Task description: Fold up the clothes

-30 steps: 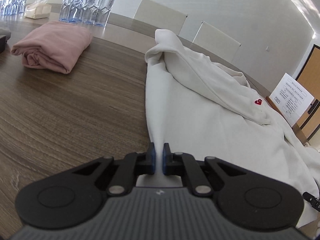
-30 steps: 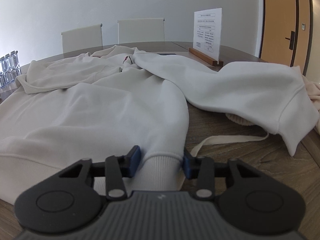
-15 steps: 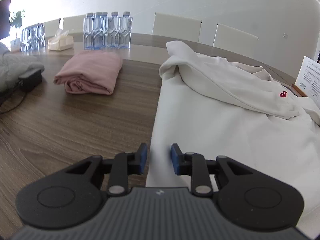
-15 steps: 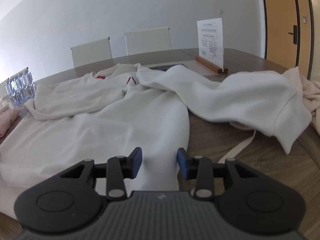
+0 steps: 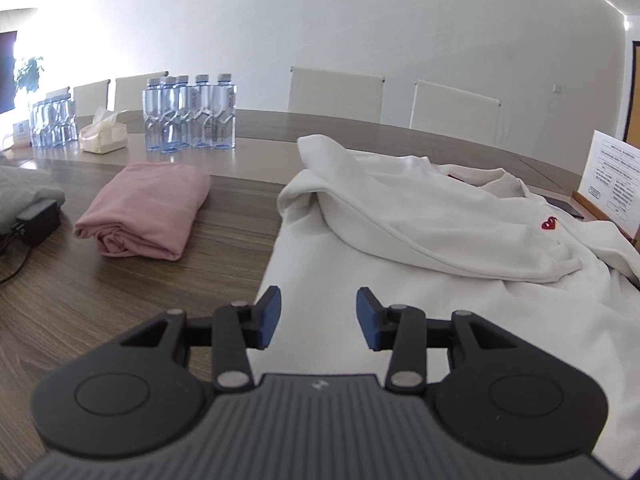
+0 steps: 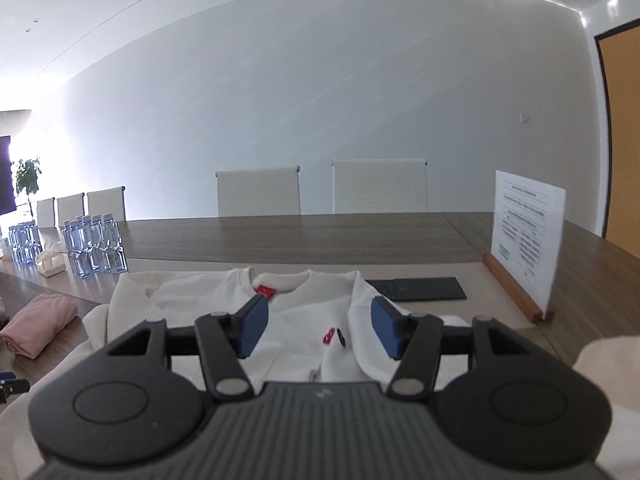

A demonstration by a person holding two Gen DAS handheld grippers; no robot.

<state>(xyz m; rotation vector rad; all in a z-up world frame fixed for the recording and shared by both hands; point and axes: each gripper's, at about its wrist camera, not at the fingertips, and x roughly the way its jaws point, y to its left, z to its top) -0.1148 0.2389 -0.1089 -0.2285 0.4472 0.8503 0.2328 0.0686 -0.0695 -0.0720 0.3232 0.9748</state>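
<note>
With its jaws spread apart and nothing between them, the left gripper [image 5: 317, 318] hangs low over the near left edge of the white sweatshirt [image 5: 420, 280], which lies spread on the wooden bench [image 5: 100, 292]. One sleeve [image 5: 400, 216] is folded across the chest, ending near a small red heart logo [image 5: 549, 223]. Just left of the sweatshirt, apart from it, sits a folded pink garment [image 5: 148, 208]. Beyond that stand a cluster of water bottles [image 5: 190, 114], a tissue box [image 5: 103, 136] with a tissue sticking out of it, and a second group of bottles [image 5: 54, 122] farther left. At the left edge a black adapter [image 5: 38, 220] rests against a grey cloth [image 5: 20, 190] that is cut off by the frame.

While the right gripper [image 6: 318, 330] also has its jaws wide apart and empty, it is held above the sweatshirt's chest, looking toward the collar [image 6: 280, 280] with its red neck label [image 6: 264, 290]. The logo shows between the fingers, blurred. Behind the right shoulder a flat black object [image 6: 420, 289] lies on the bench; what it is cannot be made out. To the right a printed sheet [image 6: 526, 236] stands in a wooden holder [image 6: 516, 292]. A pale fabric mass [image 6: 608, 364] at the right edge is cropped and unclear. White chairs [image 6: 380, 186] line the far side.
</note>
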